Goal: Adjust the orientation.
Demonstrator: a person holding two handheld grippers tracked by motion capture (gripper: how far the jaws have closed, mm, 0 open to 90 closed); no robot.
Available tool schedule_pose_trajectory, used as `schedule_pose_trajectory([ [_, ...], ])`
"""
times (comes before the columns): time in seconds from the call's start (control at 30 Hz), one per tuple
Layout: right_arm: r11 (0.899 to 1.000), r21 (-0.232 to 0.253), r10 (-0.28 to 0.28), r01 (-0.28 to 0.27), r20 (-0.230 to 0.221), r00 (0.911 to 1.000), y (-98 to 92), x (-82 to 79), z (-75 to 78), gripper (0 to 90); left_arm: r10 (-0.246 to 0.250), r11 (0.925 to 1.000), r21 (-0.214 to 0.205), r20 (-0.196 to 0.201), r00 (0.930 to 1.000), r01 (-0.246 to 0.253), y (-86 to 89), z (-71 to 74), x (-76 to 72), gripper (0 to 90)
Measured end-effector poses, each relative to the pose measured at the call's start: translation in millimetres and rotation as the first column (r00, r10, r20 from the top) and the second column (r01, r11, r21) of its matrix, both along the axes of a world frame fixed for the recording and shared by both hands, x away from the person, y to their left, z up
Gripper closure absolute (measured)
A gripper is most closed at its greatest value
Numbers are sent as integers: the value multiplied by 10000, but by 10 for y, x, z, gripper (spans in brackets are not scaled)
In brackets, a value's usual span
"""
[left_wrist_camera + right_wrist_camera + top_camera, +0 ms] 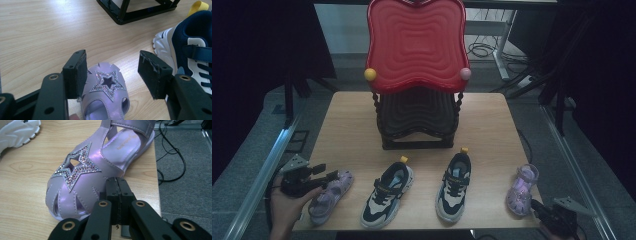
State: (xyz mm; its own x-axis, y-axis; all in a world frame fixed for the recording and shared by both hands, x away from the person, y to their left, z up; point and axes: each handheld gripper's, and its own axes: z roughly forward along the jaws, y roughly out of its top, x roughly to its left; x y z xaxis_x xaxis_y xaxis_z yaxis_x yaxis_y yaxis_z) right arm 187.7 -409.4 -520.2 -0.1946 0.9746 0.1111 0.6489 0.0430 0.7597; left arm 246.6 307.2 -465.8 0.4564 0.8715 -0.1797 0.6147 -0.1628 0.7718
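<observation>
- Left gripper (112,72), lower left of the high view: jaws spread wide, straddling the toe of the left purple sandal (107,95) without pressing it.
- Right gripper (117,192), lower right: jaws clenched together on nothing, tips at the toe of the right purple sandal (87,172).
- Red tiered shoe rack (417,45), upper centre, appears to be the destination.
- Navy sneakers (387,192) lie between the sandals, untouched.
- Step judged: pre-grasp. Next: close left jaws on the toe; right must open first.

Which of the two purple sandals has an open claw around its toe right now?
The purple star-trimmed sandal at the table's left end: the left claw stands open astride its toe. The matching purple sandal at the right end only has the shut right claw at its toe.
</observation>
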Motion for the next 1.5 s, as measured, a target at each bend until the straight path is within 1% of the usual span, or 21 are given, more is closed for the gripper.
schedule_pose_trajectory([
  [0.23,9999,48,98,-98,-38,9999,27,7,5,899,-50,10000,-84,-22,10000,50,8,4,-2,403],
  [0.8,9993,19,382,-382,-131,9992,109,18,12,898,45,10000,-38,-122,9999,-46,28,-6,-4,401],
  [1.03,9975,16,701,-701,-177,9974,164,22,13,898,78,10000,-30,-128,9999,-78,34,-10,-4,400],
  [1.17,9972,18,749,-749,-167,9970,184,27,11,898,42,10000,-16,-178,9998,-43,16,-18,-1,400],
  [1.5,9934,149,1143,-1141,-112,9934,278,53,-4,897,1,10000,9,-222,9998,-1,12,-21,-3,400],
])
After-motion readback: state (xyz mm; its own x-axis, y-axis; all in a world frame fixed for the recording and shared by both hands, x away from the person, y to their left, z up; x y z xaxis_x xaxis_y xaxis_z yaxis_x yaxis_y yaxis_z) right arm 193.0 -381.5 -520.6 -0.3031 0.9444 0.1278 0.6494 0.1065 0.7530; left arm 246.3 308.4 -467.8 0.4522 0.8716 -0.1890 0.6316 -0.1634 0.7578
